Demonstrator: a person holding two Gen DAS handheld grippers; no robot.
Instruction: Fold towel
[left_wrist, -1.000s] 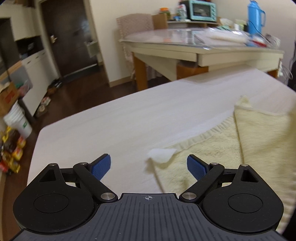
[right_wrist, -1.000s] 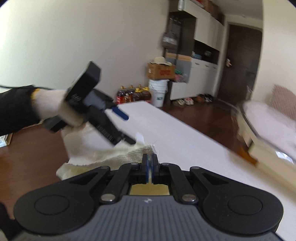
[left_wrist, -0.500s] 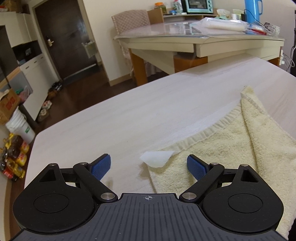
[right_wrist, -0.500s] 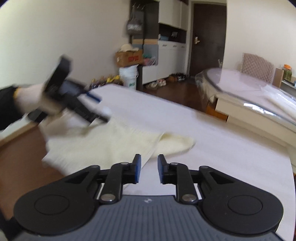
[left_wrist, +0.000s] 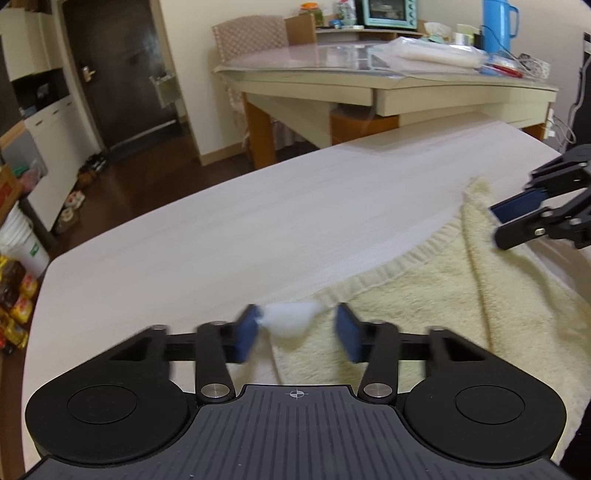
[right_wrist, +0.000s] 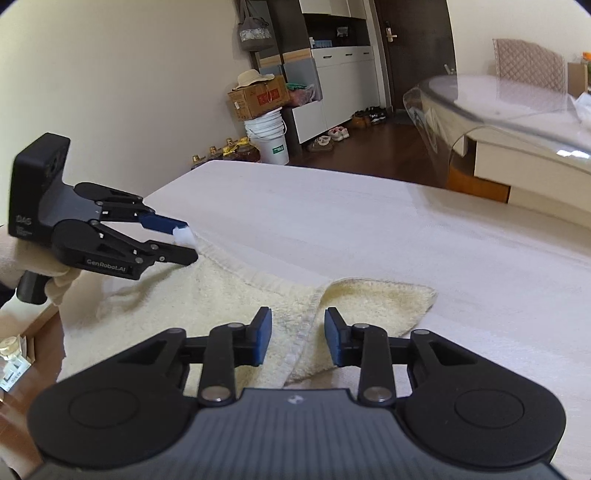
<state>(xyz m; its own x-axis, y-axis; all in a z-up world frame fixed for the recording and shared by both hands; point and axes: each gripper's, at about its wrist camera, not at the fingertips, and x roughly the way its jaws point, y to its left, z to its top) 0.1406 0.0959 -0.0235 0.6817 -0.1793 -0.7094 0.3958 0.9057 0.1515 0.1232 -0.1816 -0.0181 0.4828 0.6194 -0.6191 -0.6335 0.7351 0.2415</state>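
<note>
Risk: left tongs (left_wrist: 297, 332), closing around the white label corner of the cream fluffy towel (left_wrist: 424, 314) on the pale bench (left_wrist: 221, 240), probably not pinching yet; right tongs (right_wrist: 297, 338) closing astride its folded edge may catch one layer only.

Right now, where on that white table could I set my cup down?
The table is bare beyond the towel, toward the buckets and door, also past the towel's folded corner. It is crowded over the towel: the left gripper and right gripper are closing on it.
</note>
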